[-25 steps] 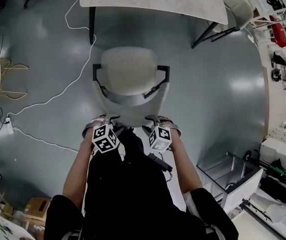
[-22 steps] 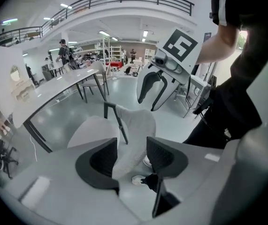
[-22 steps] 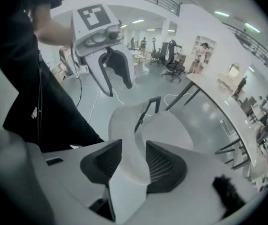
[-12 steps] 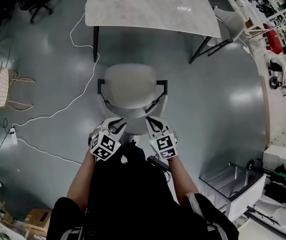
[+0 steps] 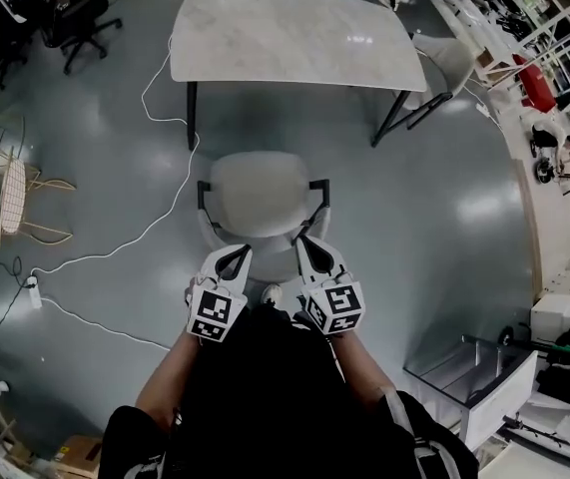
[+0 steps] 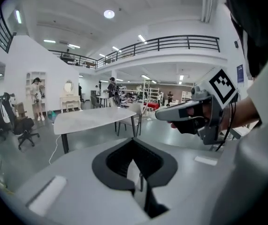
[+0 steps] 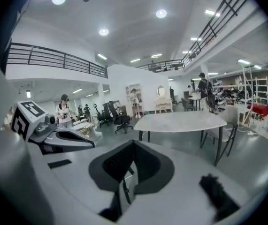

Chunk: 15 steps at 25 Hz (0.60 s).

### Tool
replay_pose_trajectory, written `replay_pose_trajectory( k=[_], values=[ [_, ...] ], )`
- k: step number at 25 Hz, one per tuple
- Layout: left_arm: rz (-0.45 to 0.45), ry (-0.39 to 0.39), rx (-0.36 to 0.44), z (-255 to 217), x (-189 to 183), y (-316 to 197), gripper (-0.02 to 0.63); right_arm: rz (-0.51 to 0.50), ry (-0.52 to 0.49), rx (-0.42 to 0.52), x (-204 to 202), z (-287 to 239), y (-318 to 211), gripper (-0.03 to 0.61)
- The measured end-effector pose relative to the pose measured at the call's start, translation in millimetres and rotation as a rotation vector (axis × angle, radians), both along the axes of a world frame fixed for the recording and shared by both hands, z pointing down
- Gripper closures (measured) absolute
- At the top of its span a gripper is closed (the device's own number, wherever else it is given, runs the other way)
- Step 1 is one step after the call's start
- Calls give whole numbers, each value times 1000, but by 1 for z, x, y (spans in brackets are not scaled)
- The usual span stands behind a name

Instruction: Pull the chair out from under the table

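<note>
We saw a white cable [image 5: 146,232] snaking over the grey floor [image 5: 444,208] to a power strip [image 5: 34,292] at the left. A gold wire chair [image 5: 15,203] stood near it, and black office chairs [image 5: 75,18] filled the far left corner. A white cart [image 5: 484,387] sat at the lower right, a cardboard box [image 5: 65,452] at the lower left. Overhead ran a railed balcony [image 6: 171,42] and round ceiling lights [image 6: 108,14]; people [image 6: 35,97] stood far off.

right tool [image 7: 133,146] closed, empty, table [image 7: 178,121] ahead
</note>
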<state>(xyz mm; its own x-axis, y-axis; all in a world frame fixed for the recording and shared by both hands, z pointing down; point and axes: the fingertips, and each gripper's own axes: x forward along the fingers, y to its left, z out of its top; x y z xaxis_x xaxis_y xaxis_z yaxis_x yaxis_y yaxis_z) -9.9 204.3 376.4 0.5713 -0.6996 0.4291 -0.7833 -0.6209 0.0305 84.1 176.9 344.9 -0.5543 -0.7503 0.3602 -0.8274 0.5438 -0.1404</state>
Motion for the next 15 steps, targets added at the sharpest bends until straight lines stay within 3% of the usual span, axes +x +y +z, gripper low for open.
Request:
replay_pose_trajectory(
  k=[9,15],
  values=[
    [-38,-5,148,-55,8,-3,606,40,-56,69,5,-41,1,561],
    [-71,17,192,-66,9,-6,606,64,-57,92,10,-41,6,563]
  ],
)
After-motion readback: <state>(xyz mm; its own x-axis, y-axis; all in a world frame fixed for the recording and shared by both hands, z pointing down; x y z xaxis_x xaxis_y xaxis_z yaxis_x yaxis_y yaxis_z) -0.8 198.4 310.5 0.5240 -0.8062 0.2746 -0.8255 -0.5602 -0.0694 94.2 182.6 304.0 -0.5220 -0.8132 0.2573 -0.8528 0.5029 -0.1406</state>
